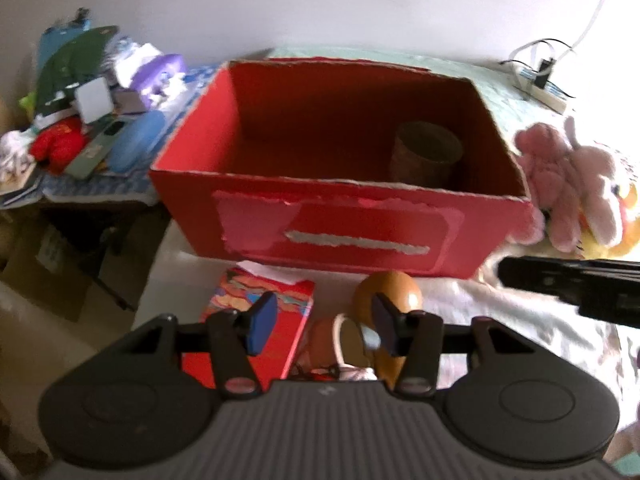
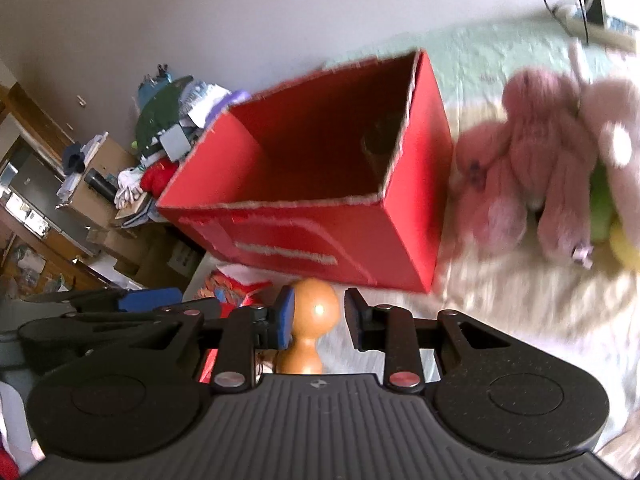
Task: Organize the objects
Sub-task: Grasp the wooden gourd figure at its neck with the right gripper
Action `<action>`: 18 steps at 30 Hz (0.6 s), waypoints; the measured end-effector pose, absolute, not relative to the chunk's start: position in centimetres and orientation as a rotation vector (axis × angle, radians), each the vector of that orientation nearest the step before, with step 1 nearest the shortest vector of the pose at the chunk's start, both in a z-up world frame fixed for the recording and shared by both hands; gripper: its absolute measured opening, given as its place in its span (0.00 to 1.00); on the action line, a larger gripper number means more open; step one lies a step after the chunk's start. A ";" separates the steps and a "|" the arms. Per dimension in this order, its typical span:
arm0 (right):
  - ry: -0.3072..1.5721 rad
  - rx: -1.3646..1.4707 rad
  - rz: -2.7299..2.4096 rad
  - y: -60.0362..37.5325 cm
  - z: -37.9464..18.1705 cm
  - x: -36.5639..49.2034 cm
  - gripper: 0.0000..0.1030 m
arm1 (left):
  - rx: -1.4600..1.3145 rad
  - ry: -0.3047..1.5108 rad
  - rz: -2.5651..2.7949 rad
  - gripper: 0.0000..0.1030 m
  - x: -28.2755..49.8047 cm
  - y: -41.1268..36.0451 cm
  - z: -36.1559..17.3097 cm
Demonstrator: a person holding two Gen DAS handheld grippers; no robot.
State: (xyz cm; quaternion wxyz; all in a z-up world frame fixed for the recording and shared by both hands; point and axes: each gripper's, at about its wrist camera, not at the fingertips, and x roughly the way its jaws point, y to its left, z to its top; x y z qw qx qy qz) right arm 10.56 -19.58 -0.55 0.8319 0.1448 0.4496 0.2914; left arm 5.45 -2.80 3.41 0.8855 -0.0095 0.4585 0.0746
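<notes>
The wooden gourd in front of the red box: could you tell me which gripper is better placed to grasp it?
Right: the gourd sits between its fingers. The left gripper straddles other clutter.

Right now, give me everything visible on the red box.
The red box is open-topped cardboard with worn, whitish edges. Its front face has a paler torn-label patch and a grey strip. It stands upright on the light bedcover. Inside, by the right wall, stands a brown cylindrical container; otherwise the interior looks bare. A pink plush toy lies against its right end.
</notes>
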 end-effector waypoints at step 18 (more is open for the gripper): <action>1.081 0.479 0.584 -18.0 -5.1 10.4 0.30 | -0.034 0.986 -0.326 0.37 5.2 -1.7 -0.2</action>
